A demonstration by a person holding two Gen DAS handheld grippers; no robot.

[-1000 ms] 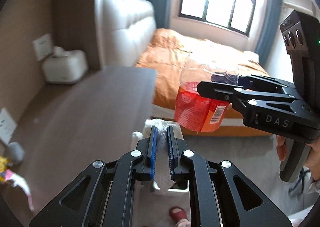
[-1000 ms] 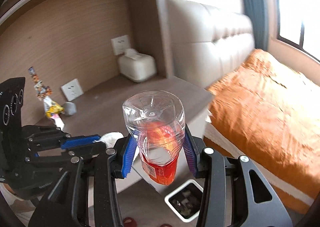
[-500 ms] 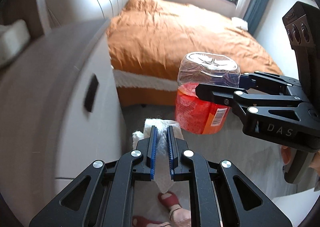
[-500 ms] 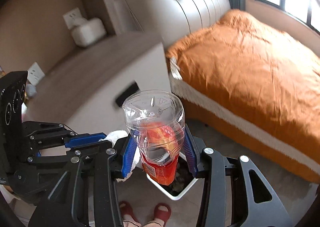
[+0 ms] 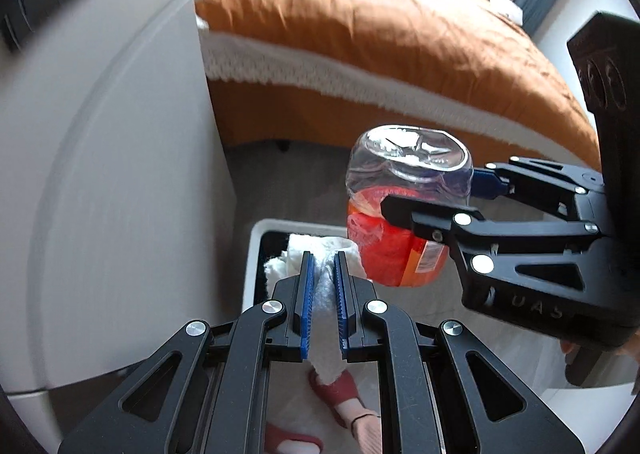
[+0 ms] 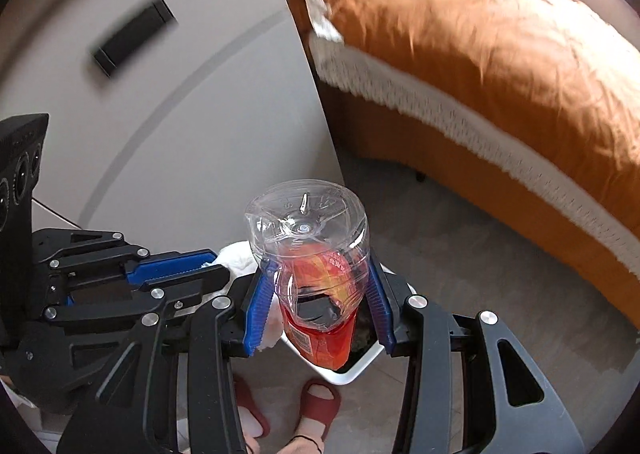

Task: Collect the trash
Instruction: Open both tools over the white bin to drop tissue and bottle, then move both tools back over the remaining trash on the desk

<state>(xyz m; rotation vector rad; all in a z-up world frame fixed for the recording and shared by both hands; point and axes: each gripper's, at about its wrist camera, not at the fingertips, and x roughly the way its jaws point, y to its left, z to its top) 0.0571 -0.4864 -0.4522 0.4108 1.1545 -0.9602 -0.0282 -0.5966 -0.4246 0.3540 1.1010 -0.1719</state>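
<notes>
Bottle (image 6: 316,282) and tissue (image 5: 320,254) hide most of the bin (image 6: 360,368).

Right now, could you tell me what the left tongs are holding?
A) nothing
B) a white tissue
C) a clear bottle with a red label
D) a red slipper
B: the left tongs are shut on a white tissue above the bin, while the bottle sits in the right tongs.
</notes>
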